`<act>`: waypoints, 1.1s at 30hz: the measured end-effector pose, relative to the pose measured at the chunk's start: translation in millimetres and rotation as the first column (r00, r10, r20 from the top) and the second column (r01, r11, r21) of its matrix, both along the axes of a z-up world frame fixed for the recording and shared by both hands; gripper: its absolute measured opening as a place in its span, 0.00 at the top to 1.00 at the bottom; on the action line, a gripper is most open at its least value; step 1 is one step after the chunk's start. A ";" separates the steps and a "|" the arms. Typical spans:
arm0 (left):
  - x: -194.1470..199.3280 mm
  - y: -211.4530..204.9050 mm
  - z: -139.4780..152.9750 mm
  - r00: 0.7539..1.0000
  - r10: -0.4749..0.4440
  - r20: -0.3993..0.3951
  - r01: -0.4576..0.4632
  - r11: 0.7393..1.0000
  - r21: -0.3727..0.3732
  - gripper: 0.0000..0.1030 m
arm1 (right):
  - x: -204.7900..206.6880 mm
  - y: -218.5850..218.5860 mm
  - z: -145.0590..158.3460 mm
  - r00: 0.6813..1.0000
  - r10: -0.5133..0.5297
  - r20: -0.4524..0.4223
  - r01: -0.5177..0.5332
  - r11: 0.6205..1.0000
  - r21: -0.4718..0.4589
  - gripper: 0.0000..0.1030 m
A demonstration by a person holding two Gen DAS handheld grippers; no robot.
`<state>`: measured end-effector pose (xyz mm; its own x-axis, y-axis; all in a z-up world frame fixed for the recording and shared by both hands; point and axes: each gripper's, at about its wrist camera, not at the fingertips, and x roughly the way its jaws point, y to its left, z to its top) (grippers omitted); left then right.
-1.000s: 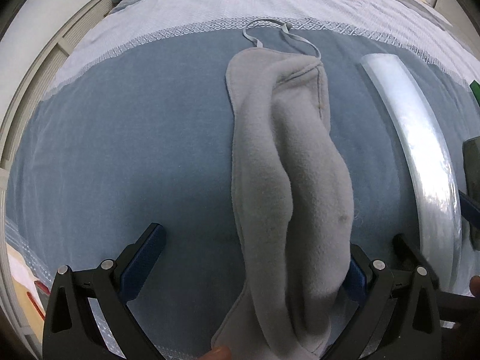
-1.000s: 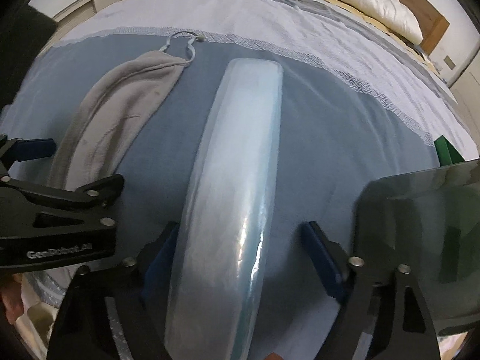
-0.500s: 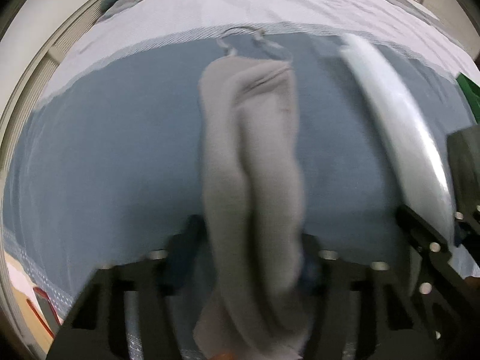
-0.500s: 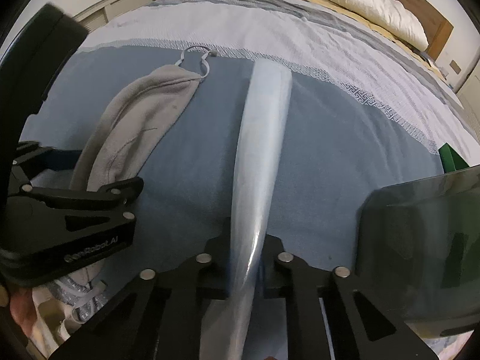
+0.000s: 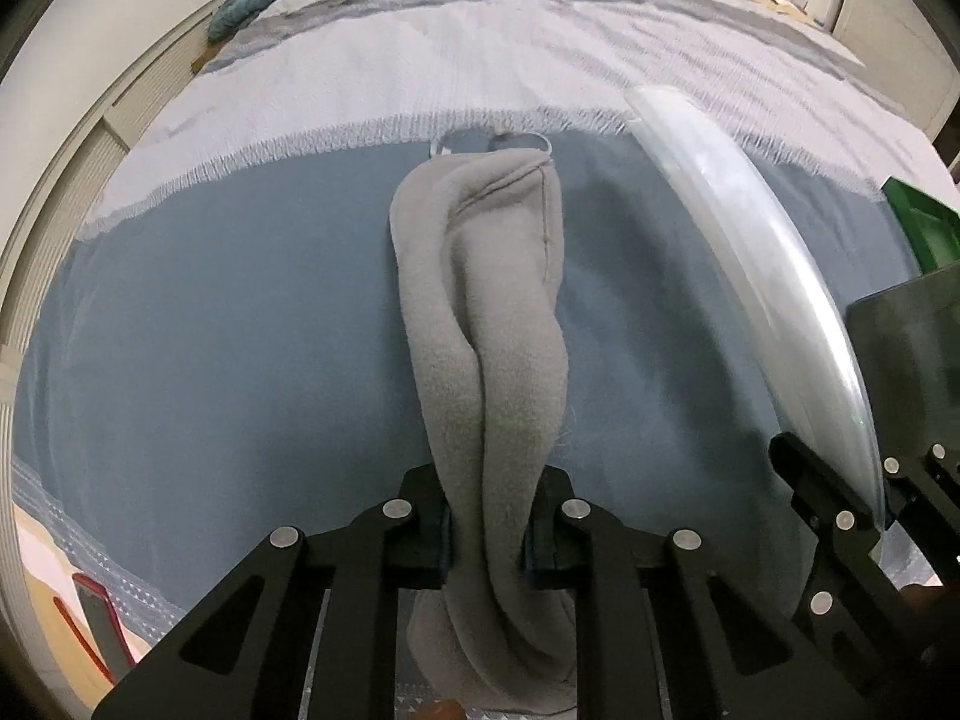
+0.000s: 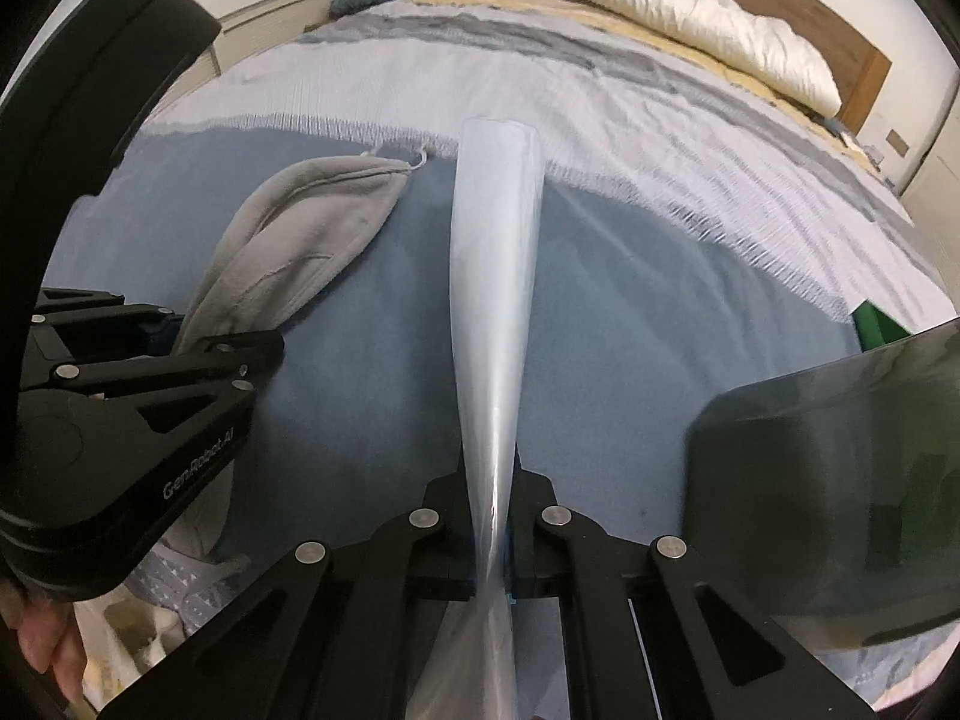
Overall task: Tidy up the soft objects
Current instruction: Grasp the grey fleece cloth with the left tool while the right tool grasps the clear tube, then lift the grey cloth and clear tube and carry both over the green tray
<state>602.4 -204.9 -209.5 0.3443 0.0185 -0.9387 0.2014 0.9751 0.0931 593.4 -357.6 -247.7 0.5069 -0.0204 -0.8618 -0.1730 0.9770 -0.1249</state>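
Note:
A long grey fleece cloth (image 5: pixel 486 300) with a white loop at its far end lies lengthwise on the blue blanket (image 5: pixel 210 330). My left gripper (image 5: pixel 487 534) is closing on its near end; the pads pinch the bunched fabric, which is lifted slightly. In the right wrist view the same cloth (image 6: pixel 300 222) lies left of a long clear plastic bag (image 6: pixel 498 252). My right gripper (image 6: pixel 493 552) is closing on the bag's near end, squeezing it thin between the pads. The left gripper (image 6: pixel 198 336) shows at that view's left edge. The bag (image 5: pixel 738 252) curves along the right of the left wrist view.
A dark translucent box (image 6: pixel 840 480) stands close on the right, with something green (image 6: pixel 873 324) behind it. The bed runs on to white pillows (image 6: pixel 660 6) and a wooden headboard. A teal knitted bundle (image 5: pixel 246 0) lies at the far left. A red item (image 5: pixel 90 618) sits beside the bed.
Both grippers were open around their items; they have closed, the left on the grey cloth and the right on the plastic bag, and both have risen a little, lifting the near ends.

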 end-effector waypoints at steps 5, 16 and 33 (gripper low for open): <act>-11.6 1.9 17.8 0.999 -0.008 0.032 0.008 1.000 -0.010 0.87 | -17.5 -0.1 24.9 0.999 -0.012 0.033 0.012 1.000 0.000 0.96; -30.2 -2.7 57.5 0.999 -0.029 0.033 0.030 0.999 -0.014 0.87 | -80.4 -15.9 90.3 0.998 -0.018 0.056 0.017 1.000 0.014 0.96; -106.5 -24.1 89.9 1.000 -0.004 -0.022 0.005 0.999 0.046 0.87 | -239.1 -74.8 154.8 0.999 0.047 -0.015 -0.046 0.995 0.083 0.96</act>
